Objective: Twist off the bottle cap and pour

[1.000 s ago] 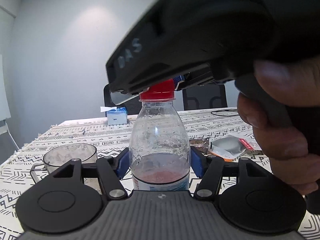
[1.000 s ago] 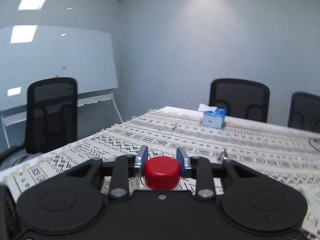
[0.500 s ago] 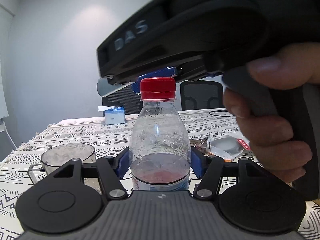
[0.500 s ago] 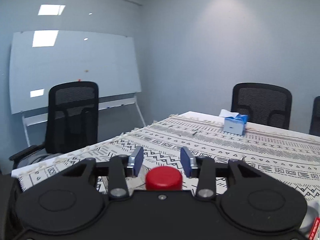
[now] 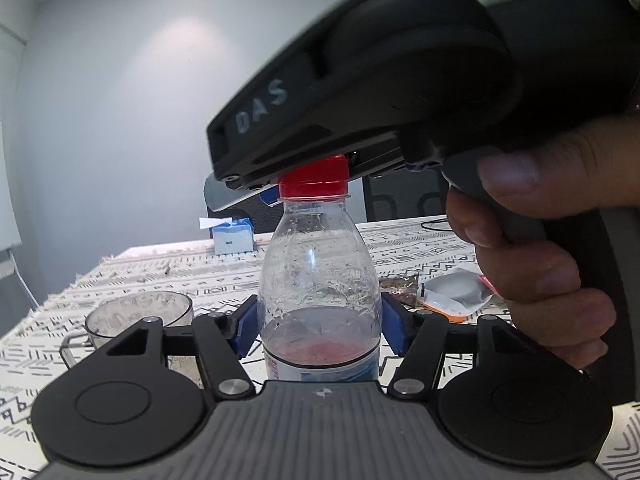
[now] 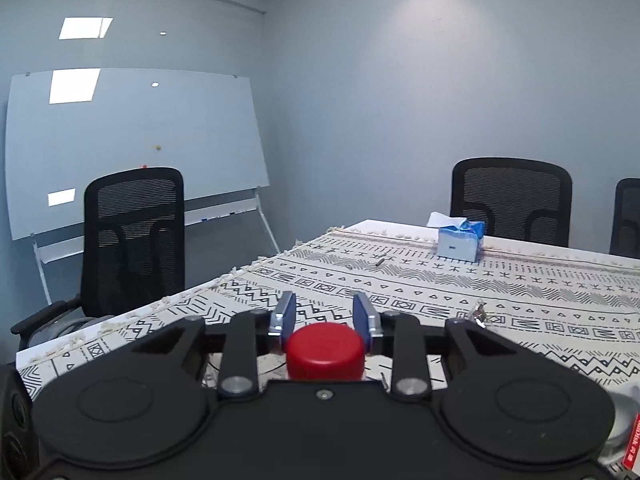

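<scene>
Clear plastic bottle [image 5: 319,280] with pink residue at bottom, upright on patterned black-and-white tablecloth [image 5: 200,276]. Left gripper [image 5: 319,326] clamped on bottle's lower body, blue pads pressed against both sides. Right gripper [image 6: 325,322] closed around round red screw cap [image 6: 325,350], pads touching cap's flanks; cap seated on bottle neck. Glass measuring cup [image 5: 138,314] at left; blue tissue box [image 6: 459,240] far across table.

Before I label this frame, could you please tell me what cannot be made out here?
- Right wrist view: whether the right tool actually touches the cap; the cap itself hides the contact.
- Left wrist view: the base of the bottle, hidden behind the body of the left tool.
- Left wrist view: what the cup holds; it is blurred and partly covered.
</scene>
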Demonstrator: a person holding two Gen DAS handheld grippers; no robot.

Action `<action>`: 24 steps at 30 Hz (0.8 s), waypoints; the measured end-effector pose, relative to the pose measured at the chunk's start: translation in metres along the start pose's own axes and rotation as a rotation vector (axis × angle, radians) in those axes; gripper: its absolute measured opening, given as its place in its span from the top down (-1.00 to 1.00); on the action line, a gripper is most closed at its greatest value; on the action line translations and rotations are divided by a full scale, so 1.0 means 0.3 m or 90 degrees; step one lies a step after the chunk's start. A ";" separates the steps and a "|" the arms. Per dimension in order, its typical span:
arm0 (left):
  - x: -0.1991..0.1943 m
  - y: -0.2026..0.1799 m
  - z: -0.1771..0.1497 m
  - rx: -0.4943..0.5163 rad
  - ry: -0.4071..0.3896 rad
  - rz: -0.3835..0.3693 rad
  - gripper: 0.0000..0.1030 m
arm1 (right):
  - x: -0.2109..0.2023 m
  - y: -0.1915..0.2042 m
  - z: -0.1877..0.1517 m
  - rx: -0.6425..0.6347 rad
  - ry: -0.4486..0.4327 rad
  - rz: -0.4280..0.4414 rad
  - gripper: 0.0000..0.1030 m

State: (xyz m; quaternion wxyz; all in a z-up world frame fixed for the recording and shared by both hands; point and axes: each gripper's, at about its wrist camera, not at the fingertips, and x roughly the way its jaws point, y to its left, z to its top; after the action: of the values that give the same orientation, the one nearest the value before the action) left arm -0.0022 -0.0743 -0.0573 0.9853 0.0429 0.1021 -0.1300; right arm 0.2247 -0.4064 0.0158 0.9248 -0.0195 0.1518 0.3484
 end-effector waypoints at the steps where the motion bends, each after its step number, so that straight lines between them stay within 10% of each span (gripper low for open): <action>1: 0.003 0.008 0.000 -0.006 0.002 -0.007 -0.14 | 0.002 -0.010 -0.003 -0.007 -0.004 0.019 0.36; 8: 0.009 0.015 -0.007 -0.037 0.013 -0.041 -0.13 | 0.015 -0.091 -0.004 -0.047 -0.024 0.178 0.35; 15: -0.004 -0.053 -0.024 -0.019 0.006 -0.006 -0.14 | -0.097 0.039 0.020 -0.016 -0.021 -0.055 0.05; 24: -0.012 -0.121 -0.045 -0.008 0.003 0.014 -0.15 | -0.144 0.102 -0.024 -0.010 -0.034 -0.122 0.38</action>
State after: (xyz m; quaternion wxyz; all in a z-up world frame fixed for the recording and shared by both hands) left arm -0.0178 -0.1070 -0.0718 0.9867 0.0382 0.1048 -0.1186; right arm 0.1722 -0.4118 0.0239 0.9575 -0.0321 0.1215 0.2596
